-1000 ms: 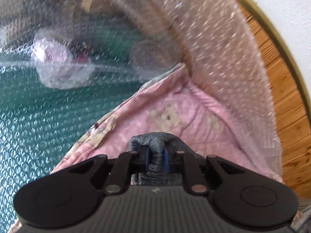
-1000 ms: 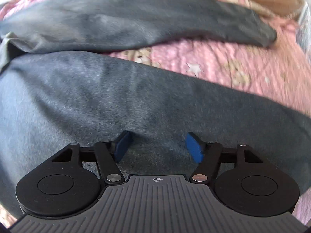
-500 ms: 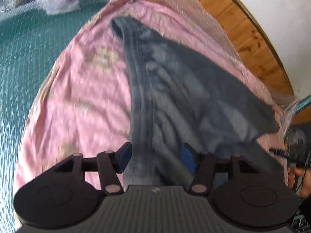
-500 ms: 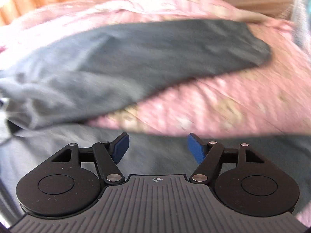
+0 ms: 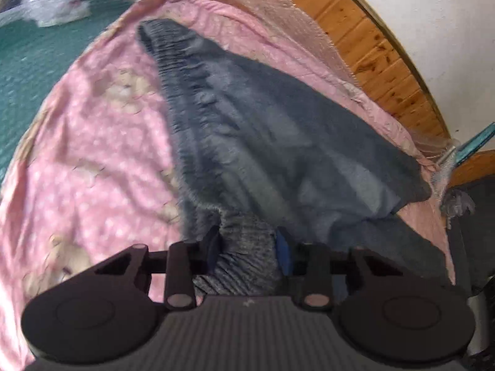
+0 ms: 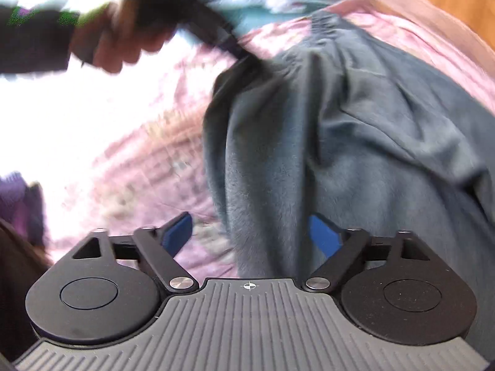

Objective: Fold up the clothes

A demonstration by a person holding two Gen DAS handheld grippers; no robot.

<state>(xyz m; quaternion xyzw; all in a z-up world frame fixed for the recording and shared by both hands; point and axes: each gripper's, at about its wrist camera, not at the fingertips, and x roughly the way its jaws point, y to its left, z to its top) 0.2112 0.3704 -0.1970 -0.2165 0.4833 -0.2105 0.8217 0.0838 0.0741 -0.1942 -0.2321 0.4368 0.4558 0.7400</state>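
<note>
Dark grey trousers point(image 5: 278, 142) lie spread on a pink bedsheet point(image 5: 92, 160), one gripper on each end.

The sheet's far corner, toward 11 o'clock, blurs into bubble wrap. The left gripper point(image 5: 247, 247) has just been closing and is clenched on a bunched grey fold. The right gripper point(image 6: 250, 235) has just been closing too, but its blue pads point(image 6: 321, 235) stand apart, with cloth between them ungrasped. At 10 o'clock, a smeared hand point(image 6: 123, 43) is hard to read.

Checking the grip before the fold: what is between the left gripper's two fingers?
A bunched fold of the grey garment fills the gap of the left gripper, shown in the left wrist view.
</note>
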